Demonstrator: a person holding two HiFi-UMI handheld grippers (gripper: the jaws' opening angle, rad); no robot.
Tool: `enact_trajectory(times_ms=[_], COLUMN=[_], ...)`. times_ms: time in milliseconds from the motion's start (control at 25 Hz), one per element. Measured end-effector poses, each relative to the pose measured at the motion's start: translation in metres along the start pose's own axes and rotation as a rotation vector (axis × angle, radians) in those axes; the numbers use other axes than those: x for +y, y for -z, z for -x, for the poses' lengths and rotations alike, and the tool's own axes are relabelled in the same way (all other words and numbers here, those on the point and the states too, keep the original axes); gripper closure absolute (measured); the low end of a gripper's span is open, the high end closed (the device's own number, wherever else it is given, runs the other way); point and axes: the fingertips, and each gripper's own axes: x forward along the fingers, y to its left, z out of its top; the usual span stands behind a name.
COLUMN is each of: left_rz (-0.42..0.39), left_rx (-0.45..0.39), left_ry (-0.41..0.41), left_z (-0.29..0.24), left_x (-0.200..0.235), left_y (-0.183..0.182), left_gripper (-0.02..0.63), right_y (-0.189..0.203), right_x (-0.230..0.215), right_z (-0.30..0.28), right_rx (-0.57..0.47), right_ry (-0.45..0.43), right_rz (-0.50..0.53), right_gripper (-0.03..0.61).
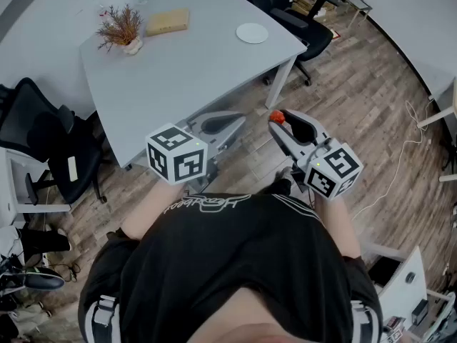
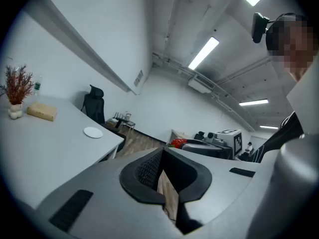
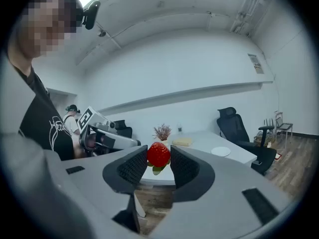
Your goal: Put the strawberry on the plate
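Red strawberry sits pinched between the right gripper's jaw tips; the left gripper is closed, empty.

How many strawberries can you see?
1. The strawberry is pinched between the jaws of the right gripper, held over the floor near the table. The plate on the table is bare. No other strawberry shows, though one could be hidden.

Table open around plate; plant, box seemingly well apart.
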Motion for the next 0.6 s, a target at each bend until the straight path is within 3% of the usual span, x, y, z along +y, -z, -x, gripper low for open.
enact_trajectory(times_ms=[600], left_rz=[0.004], left_rx=[-0.005], left_ry=[0.022], left_z=[-0.0019], left_x=[0.0054], left_y=[-0.0004], left_gripper=[0.607], right_y=[0.0027], right_x=[-0.004], right_z=[-0.0021], right_rx=[0.011], right_ry=[0.033], right_rz=[-0.004], right_gripper=[0.442])
